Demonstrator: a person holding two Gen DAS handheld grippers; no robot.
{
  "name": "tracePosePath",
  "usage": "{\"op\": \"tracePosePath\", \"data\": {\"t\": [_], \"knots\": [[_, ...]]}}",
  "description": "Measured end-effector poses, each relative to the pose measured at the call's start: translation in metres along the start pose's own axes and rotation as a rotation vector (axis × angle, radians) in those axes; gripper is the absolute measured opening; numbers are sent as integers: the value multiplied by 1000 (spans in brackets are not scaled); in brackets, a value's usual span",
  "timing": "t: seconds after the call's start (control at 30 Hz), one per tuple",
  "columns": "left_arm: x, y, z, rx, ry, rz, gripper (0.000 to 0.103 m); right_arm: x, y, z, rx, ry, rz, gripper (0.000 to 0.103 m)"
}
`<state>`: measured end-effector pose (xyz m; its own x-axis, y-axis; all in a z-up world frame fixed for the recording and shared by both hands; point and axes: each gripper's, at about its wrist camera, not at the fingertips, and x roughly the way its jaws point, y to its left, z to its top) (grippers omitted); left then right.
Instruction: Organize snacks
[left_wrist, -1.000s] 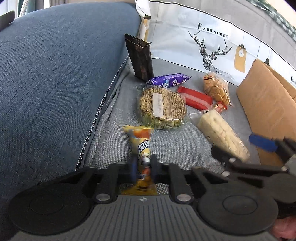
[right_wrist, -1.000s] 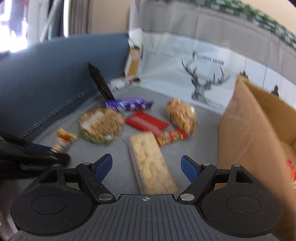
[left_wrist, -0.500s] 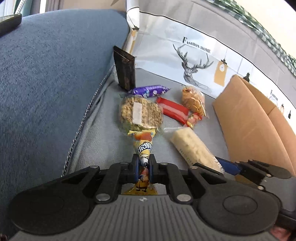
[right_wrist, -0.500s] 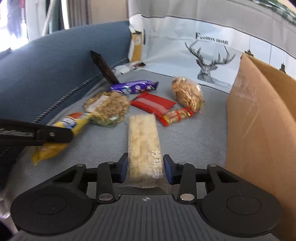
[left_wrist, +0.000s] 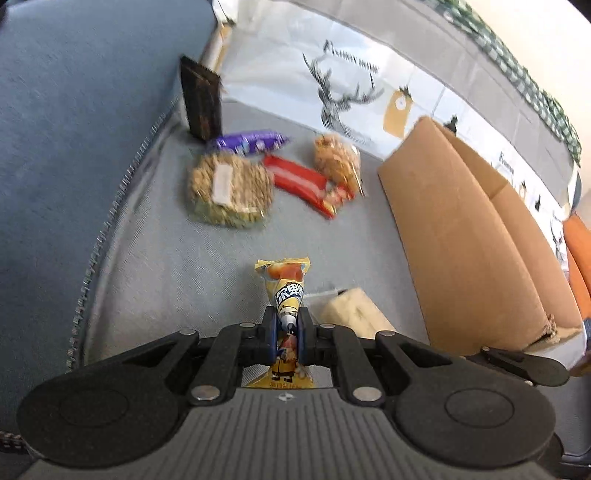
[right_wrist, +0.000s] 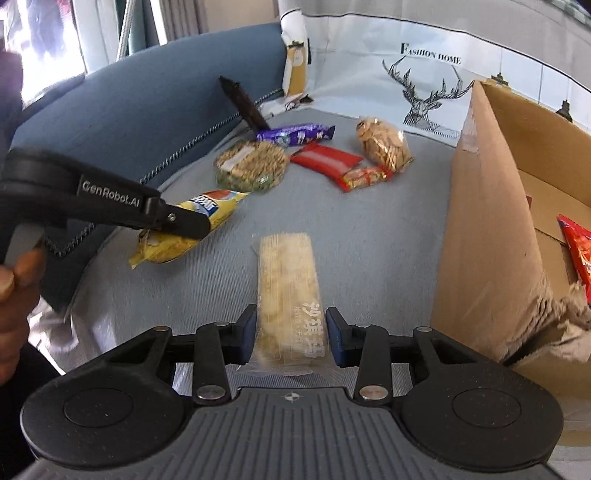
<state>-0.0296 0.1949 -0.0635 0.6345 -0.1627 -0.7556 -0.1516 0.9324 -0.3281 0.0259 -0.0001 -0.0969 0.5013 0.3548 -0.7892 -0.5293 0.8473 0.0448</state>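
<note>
Left gripper: clamped tight on yellow snack packet, held above the sofa seat
Right gripper: closed against both sides of pale wafer pack, lifted off the seat
Cardboard box: right side, open, red packet inside
Farther back: round oat cake, red bar, purple bar, biscuit bag lying loose
Rear: dark packet upright against backrest
</note>
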Motion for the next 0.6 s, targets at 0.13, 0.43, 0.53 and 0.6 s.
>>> {"op": "tracePosePath", "data": {"t": [0.13,0.43,0.53,0.6], "knots": [[10,2,1,-9,41,34,15,3,-3,-3,20,15,24,50],[11,3,1,-4,49,42,29,9,3,-3,-15,5,33,63],[13,1,1,9,56,44,31,9,3,-4,-20,1,32,64],[14,0,1,16,61,42,31,9,2,-3,-16,-2,31,66]]}}
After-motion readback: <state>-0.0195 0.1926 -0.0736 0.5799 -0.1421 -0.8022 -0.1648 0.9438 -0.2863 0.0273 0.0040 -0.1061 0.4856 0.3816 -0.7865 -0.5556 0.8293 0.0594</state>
